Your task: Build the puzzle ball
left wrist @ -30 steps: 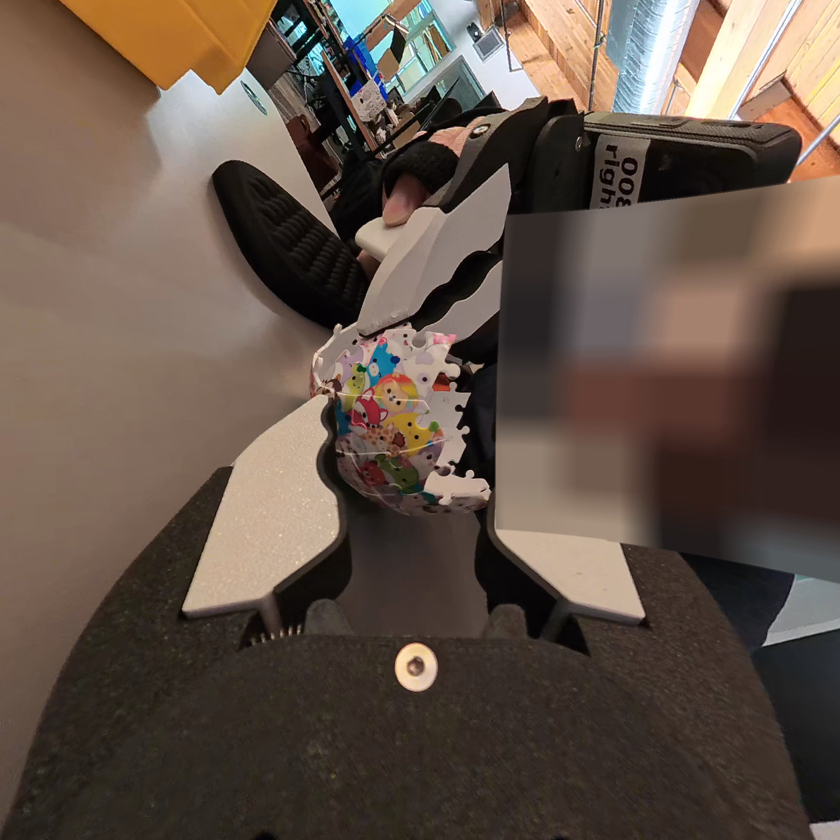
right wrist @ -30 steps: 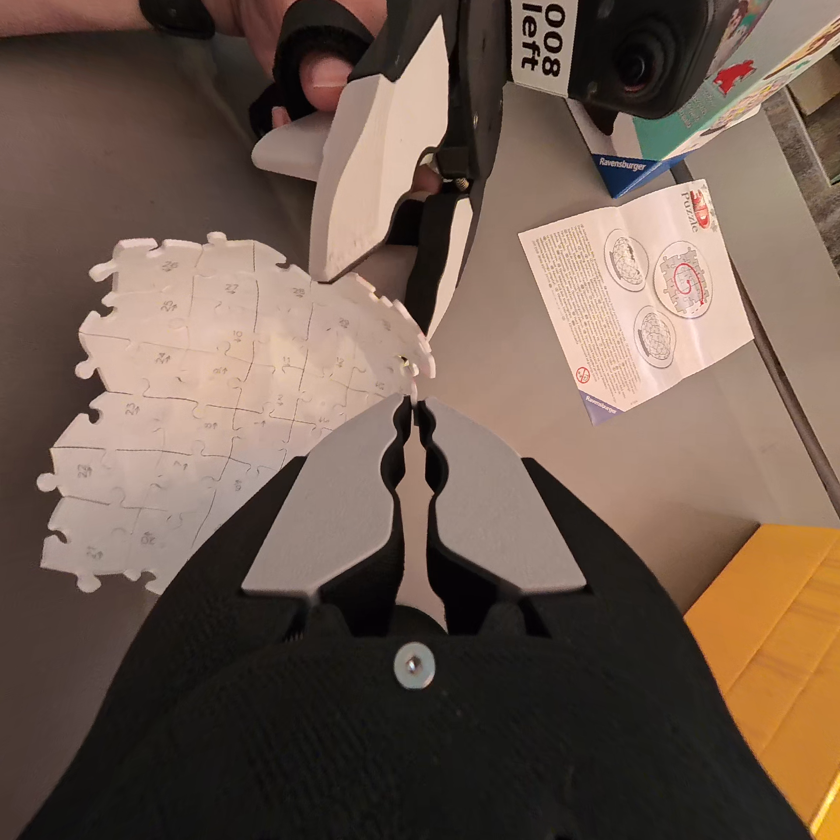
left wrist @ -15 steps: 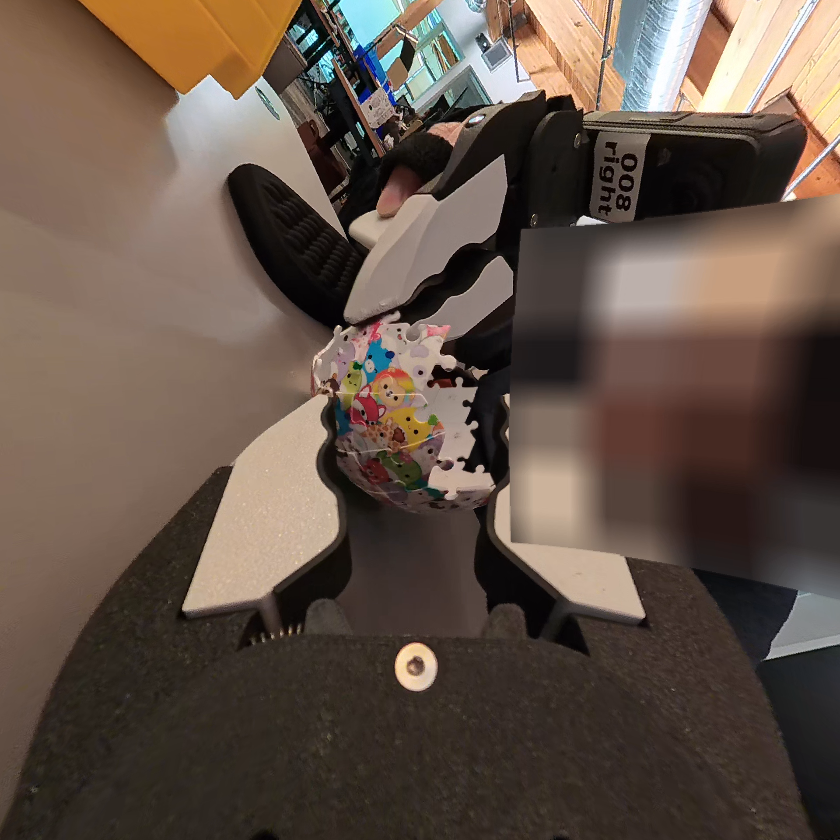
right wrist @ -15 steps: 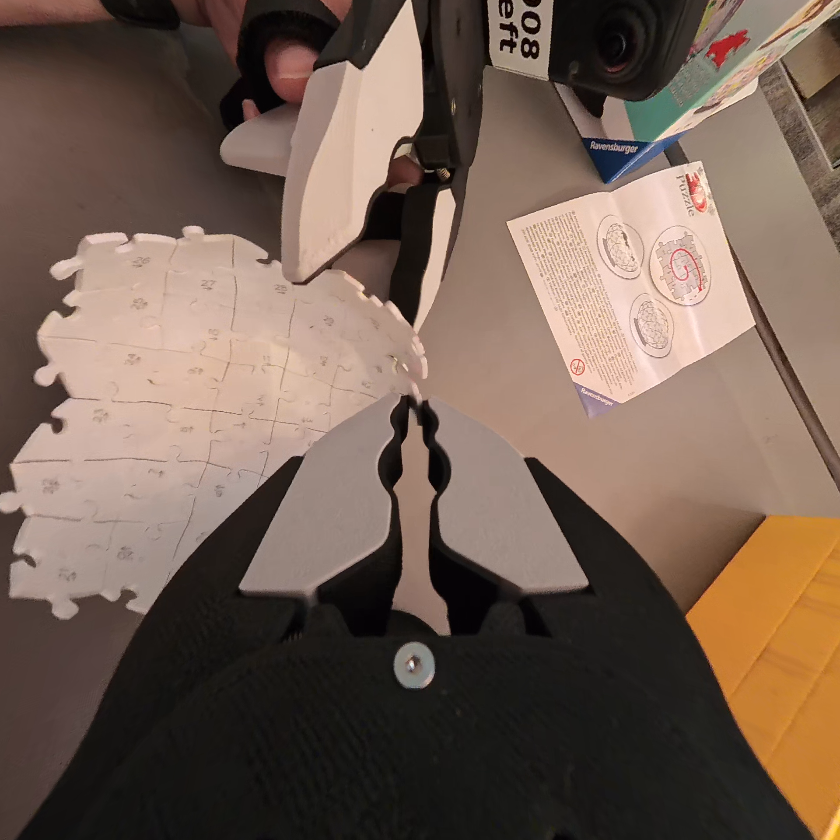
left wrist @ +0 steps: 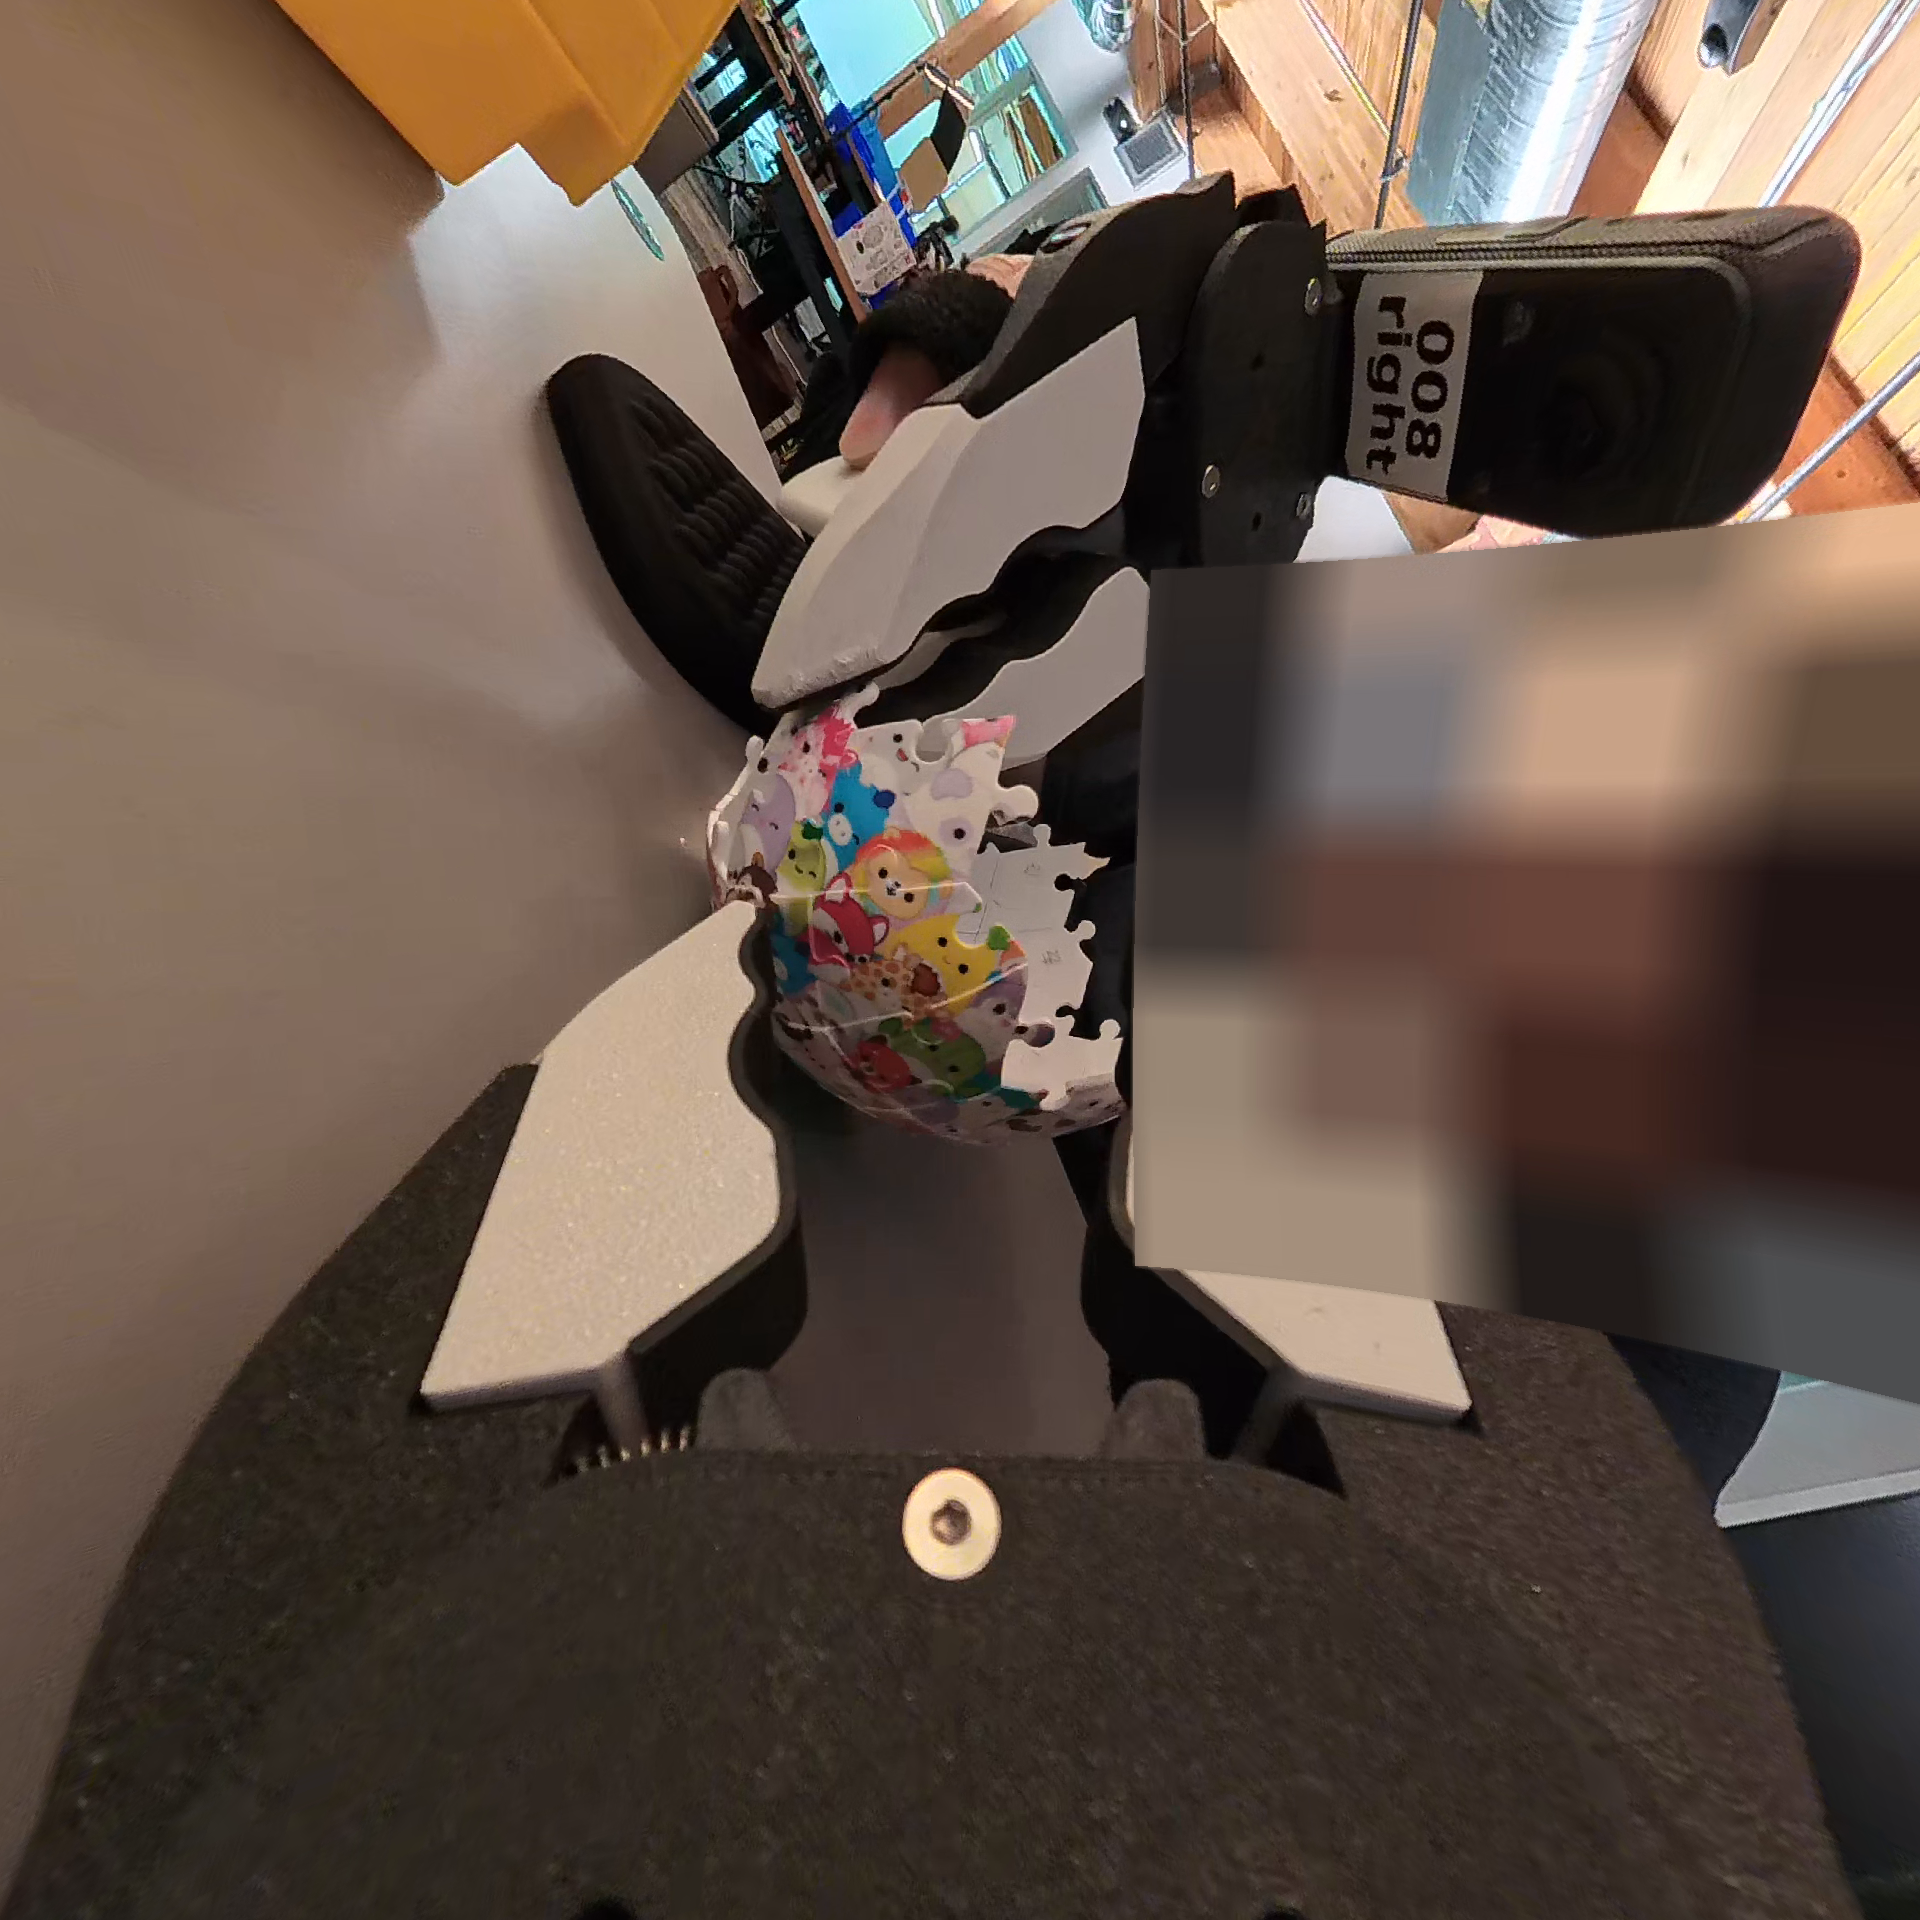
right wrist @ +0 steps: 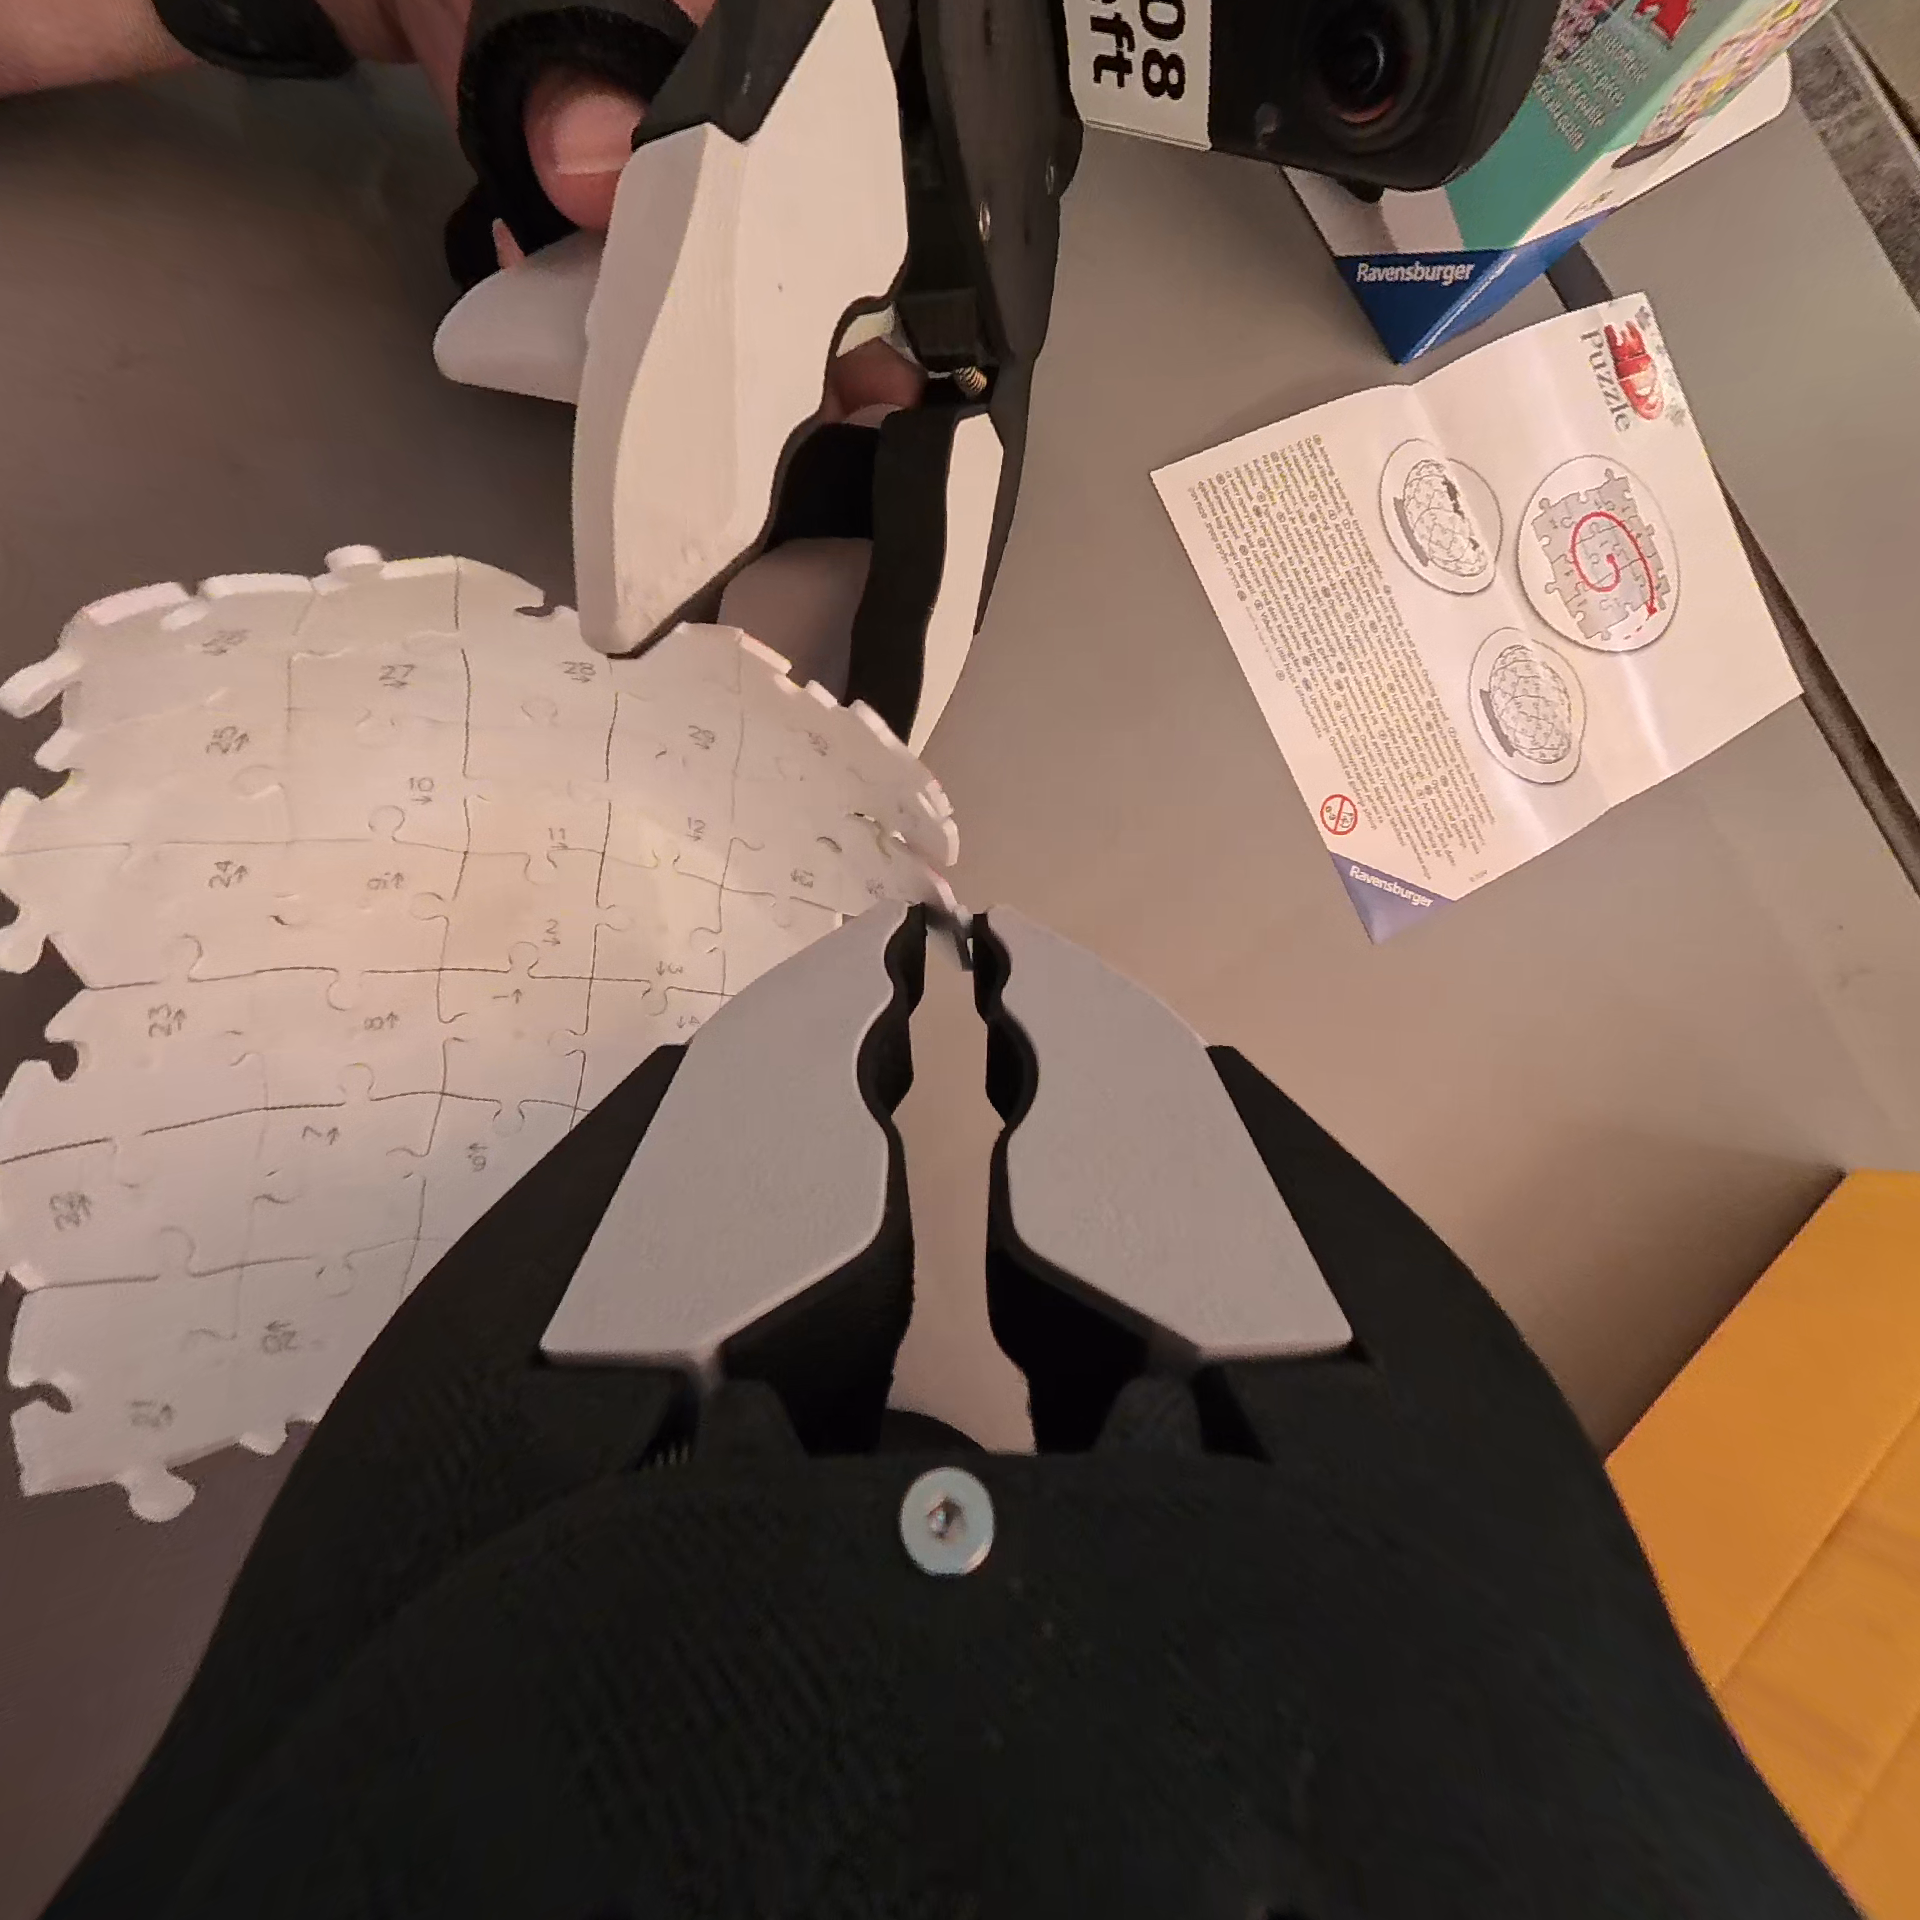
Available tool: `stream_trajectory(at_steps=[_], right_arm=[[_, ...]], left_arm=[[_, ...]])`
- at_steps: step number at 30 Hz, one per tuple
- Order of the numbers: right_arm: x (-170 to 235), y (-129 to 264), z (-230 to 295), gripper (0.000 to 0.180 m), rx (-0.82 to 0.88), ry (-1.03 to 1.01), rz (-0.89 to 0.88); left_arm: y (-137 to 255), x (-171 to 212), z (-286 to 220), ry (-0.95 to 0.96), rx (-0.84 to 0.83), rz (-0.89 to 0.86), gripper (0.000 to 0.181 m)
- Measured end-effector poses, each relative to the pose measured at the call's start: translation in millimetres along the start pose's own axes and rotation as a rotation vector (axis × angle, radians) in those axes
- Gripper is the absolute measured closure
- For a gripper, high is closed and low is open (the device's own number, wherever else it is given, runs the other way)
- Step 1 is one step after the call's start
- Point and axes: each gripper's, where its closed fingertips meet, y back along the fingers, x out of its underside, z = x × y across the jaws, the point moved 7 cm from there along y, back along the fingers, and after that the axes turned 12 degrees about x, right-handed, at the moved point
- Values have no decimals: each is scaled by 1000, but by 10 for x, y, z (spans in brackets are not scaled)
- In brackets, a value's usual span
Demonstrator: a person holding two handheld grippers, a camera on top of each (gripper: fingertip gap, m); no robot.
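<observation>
The partly built puzzle ball (left wrist: 894,935) is a curved shell, colourful outside and white with printed numbers inside (right wrist: 364,935). My left gripper (left wrist: 935,925) is shut on the shell, one finger on each side; a blurred patch hides its right finger. It also shows at the top of the right wrist view (right wrist: 758,665), tips on the shell's far rim. My right gripper (right wrist: 948,920) is nearly closed and pinches a small puzzle piece at the shell's near rim. In the left wrist view the right gripper (left wrist: 842,691) meets the shell's top edge.
A folded instruction leaflet (right wrist: 1475,613) lies on the grey table (right wrist: 1195,1039), right of the grippers. The puzzle box (right wrist: 1558,187) stands behind it. A yellow bin (right wrist: 1787,1455) sits at the right edge, also in the left wrist view (left wrist: 499,73). Gloved hands hold both grippers.
In the right wrist view the shell and left gripper have shifted left and look closer. The gap between my right fingers is slightly wider. The left grip holds.
</observation>
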Motion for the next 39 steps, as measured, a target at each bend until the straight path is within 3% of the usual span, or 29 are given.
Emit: stream_trajectory(at_steps=[22, 30, 39], right_arm=[[-49, 124, 46, 176, -78, 10, -36], [-192, 174, 83, 176, -245, 36, 31], [-289, 143, 85, 176, -293, 106, 196]], left_arm=[[-6, 11, -12, 4, 22, 8, 121], [-27, 14, -17, 10, 47, 16, 122], [-31, 47, -72, -2, 78, 24, 122]])
